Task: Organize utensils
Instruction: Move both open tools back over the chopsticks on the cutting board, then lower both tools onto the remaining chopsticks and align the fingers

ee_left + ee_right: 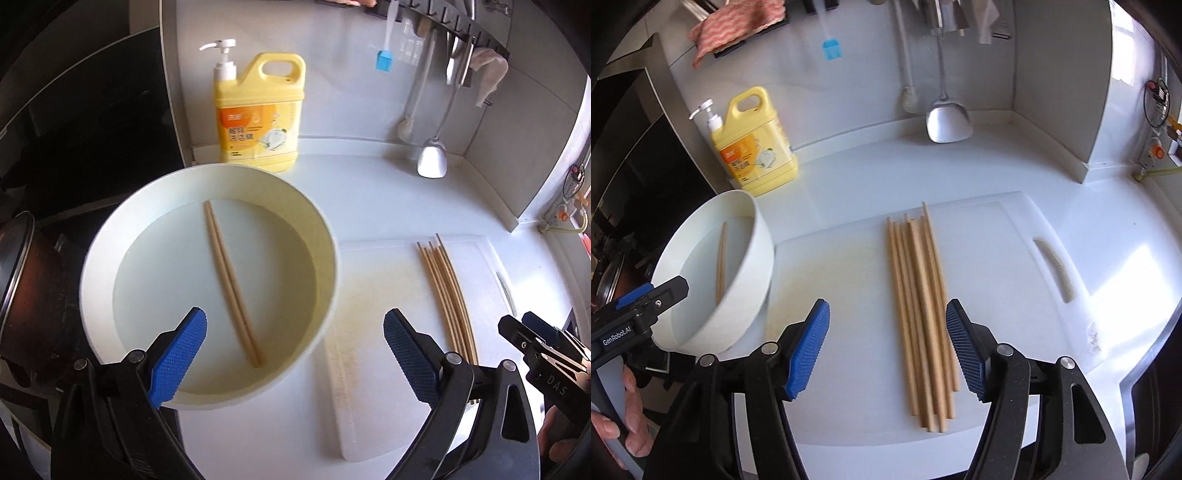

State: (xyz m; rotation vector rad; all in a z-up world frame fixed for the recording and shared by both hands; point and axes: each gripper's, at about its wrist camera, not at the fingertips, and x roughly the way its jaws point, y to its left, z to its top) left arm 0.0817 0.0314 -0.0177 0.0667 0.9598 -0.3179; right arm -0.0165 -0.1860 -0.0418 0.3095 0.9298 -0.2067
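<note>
A white round bowl (96,266) stands at the left of a white cutting board (376,280) and holds a pair of wooden chopsticks (231,280). My left gripper (295,317) hovers open above the bowl's near right rim, nothing between its blue pads. Several more wooden chopsticks (919,295) lie side by side on the cutting board (831,266). My right gripper (888,306) is open above their near ends, its pads standing to either side without touching them. The left gripper (665,291) shows beside the bowl (753,266) in the right wrist view, with a hand below it.
A yellow dish soap jug (258,110) with a pump bottle stands behind the bowl against the wall. A metal spatula (432,158), a blue brush (384,59) and cloths hang from a wall rail. A dark pot (22,295) sits left on the stove. A wall corner juts out at right.
</note>
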